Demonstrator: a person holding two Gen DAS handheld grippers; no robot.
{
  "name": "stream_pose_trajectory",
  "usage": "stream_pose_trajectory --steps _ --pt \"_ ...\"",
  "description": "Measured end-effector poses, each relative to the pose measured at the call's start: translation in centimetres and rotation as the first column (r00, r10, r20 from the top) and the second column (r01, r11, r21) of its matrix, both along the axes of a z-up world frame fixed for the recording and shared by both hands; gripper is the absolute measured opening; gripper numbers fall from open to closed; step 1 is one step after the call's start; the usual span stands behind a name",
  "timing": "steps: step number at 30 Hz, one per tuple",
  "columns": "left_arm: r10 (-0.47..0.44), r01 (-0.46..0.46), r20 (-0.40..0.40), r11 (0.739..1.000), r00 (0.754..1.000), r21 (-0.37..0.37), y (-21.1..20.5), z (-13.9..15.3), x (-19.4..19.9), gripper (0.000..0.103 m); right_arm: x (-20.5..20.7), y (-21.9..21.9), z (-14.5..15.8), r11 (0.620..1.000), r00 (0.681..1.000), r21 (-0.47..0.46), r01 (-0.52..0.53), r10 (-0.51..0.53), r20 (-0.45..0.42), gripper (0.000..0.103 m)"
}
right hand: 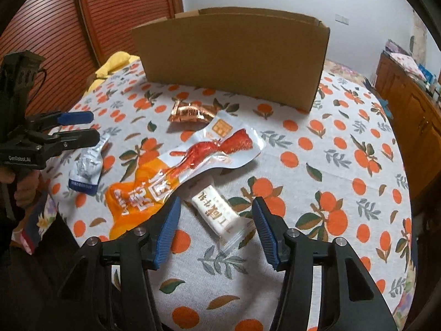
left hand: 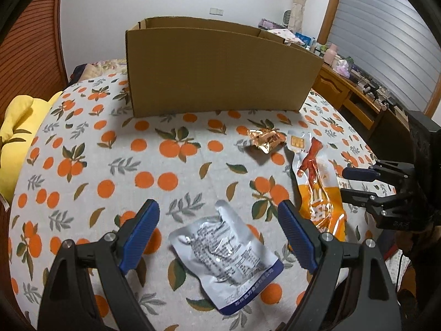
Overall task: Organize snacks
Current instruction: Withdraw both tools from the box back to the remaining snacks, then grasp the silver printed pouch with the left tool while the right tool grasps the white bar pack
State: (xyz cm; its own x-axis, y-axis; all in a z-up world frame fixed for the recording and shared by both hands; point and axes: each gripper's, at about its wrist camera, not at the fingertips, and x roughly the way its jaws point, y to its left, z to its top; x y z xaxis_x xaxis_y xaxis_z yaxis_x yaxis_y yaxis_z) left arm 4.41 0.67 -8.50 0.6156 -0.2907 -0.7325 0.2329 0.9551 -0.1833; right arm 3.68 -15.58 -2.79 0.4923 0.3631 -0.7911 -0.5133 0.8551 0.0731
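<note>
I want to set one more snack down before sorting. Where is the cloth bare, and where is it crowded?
Bare cloth lies left of the silver pouch, running up to the cardboard box, and right of the white bar toward the table's right edge. It is crowded in the middle: the orange chicken-foot packet overlaps the white bar, and the copper wrapper sits at its far end.

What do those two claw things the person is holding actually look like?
Both the left gripper and the right gripper are matte black plastic frames with silver screws and two ribbed blue finger pads. The left one's side bears white "CenRobot.AI" lettering and a thin black cable.
</note>
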Motion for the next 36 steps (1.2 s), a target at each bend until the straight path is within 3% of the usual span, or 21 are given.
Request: stream_pose_trajectory --steps 7,8,19,21,24,36 --pt "0.015 -0.014 -0.031 1.000 0.999 0.012 0.3 -1.0 -0.1 0.088 0.3 0.6 -0.7 1.000 1.000 -0.020 -0.011 0.011 0.004 0.032" --pt "0.015 -0.014 -0.034 1.000 0.999 0.011 0.2 -1.0 -0.1 0.088 0.2 0.7 -0.7 1.000 1.000 -0.022 -0.013 0.013 0.007 0.020" --pt "0.014 -0.012 -0.047 0.998 0.999 0.054 -1.2 -2.2 0.0 0.088 -0.1 -0.9 -0.3 0.999 0.999 -0.037 0.034 -0.033 0.024 0.021" --pt "0.015 -0.012 -0.039 0.997 0.999 0.070 -1.5 -2.3 -0.1 0.086 -0.2 -1.1 -0.3 0.999 0.999 -0.034 0.037 -0.036 0.022 0.021" --pt "0.005 -0.003 -0.015 0.990 1.000 0.142 -2.2 -2.4 -0.1 0.068 -0.2 -1.1 -0.5 0.999 0.999 -0.036 0.039 -0.038 0.019 0.021" --pt "-0.042 0.041 0.003 0.993 0.999 0.110 -1.9 -1.9 0.8 0.059 -0.3 -0.9 -0.6 0.999 0.999 -0.033 0.038 -0.038 0.020 0.021"
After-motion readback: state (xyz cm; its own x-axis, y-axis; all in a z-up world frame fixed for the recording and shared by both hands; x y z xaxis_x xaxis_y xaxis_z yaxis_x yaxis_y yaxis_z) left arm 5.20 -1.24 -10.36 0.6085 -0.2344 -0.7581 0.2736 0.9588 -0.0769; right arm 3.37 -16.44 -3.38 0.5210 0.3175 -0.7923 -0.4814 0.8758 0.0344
